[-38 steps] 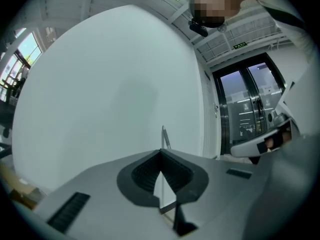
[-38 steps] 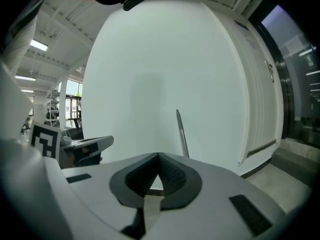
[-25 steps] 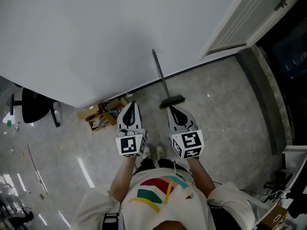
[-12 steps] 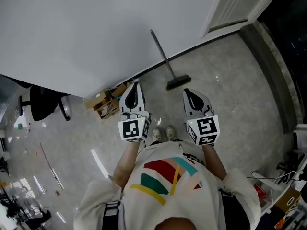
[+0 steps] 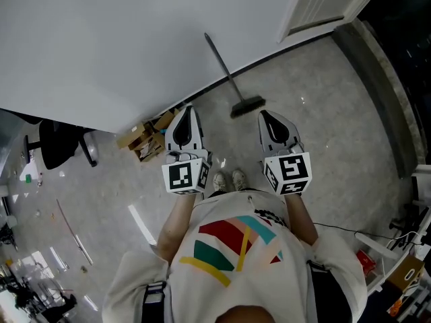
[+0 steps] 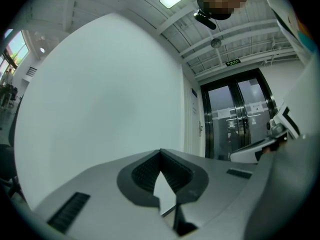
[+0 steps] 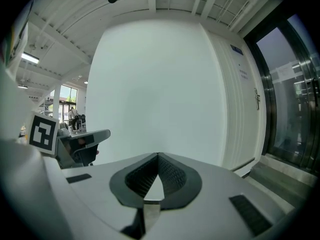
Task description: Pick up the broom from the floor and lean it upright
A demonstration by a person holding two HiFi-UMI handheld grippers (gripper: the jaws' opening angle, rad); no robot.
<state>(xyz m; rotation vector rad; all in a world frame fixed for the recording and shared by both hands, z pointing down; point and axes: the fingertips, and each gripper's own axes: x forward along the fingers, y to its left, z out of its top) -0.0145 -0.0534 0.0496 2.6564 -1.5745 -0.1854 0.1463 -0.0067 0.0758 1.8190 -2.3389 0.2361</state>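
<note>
The broom (image 5: pixel 225 73) stands upright with its dark handle leaning on the white wall (image 5: pixel 121 39). Its black head (image 5: pixel 248 106) rests on the floor by the baseboard. My left gripper (image 5: pixel 188 108) is shut and empty, held level to the left of the broom head and clear of it. My right gripper (image 5: pixel 264 113) is also shut and empty, just right of the head and not touching it. In the left gripper view the left gripper (image 6: pixel 160 151) has its jaw tips meeting against the wall. In the right gripper view the right gripper (image 7: pixel 158 155) shows the same. The broom appears in neither gripper view.
Cardboard boxes (image 5: pixel 145 140) lie at the wall's foot to the left, and a black chair (image 5: pixel 57 143) stands beyond them. A white door (image 5: pixel 323 5) is at the upper right, beside a dark strip (image 5: pixel 377 79). Dark glass doors (image 6: pixel 240 119) show ahead. The person's shoes (image 5: pixel 229 180) are below the grippers.
Both grippers have drawn back from the broom head and spread a little apart. The broom stays leaning on the wall.
</note>
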